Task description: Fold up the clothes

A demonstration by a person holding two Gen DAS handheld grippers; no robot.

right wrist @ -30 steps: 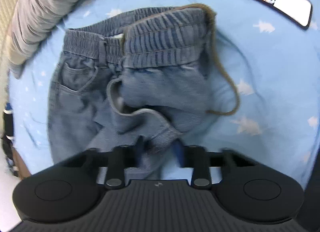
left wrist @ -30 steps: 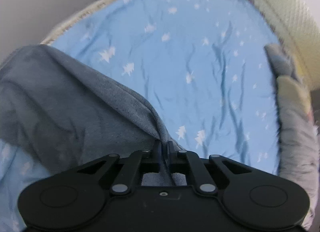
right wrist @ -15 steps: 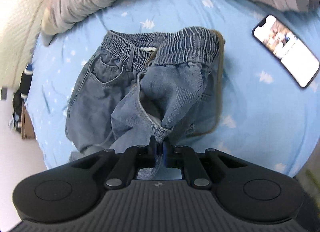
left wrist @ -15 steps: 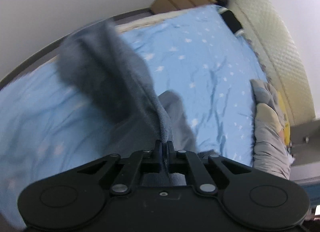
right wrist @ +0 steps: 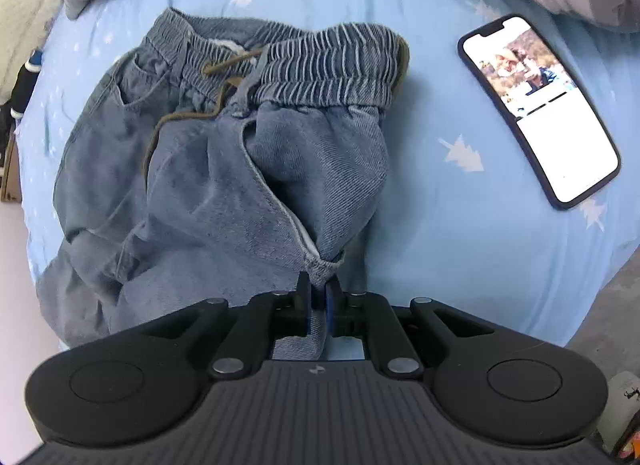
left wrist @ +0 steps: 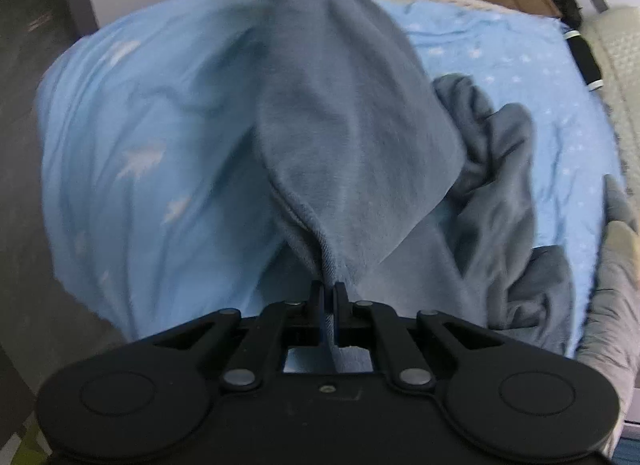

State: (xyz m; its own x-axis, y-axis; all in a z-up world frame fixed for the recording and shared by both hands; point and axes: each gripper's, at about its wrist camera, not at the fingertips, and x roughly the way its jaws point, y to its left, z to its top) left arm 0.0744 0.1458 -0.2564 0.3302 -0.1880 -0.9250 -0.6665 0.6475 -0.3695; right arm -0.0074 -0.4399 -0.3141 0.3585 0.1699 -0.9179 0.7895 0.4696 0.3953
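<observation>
The fold looks barely begun: the denim trousers lie rumpled on the blue bed sheet, waistband away from the camera and one leg bunched over the other, with nothing yet squared into a flat stack. The right hand-held gripper is clenched on a trouser hem, and the left hand-held gripper is clamped on an edge of the same cloth, lifted clear of the bed. Judging by this, spreading, aligning the legs and every fold remain, while a lit phone lies beside the trousers, apart from them.
</observation>
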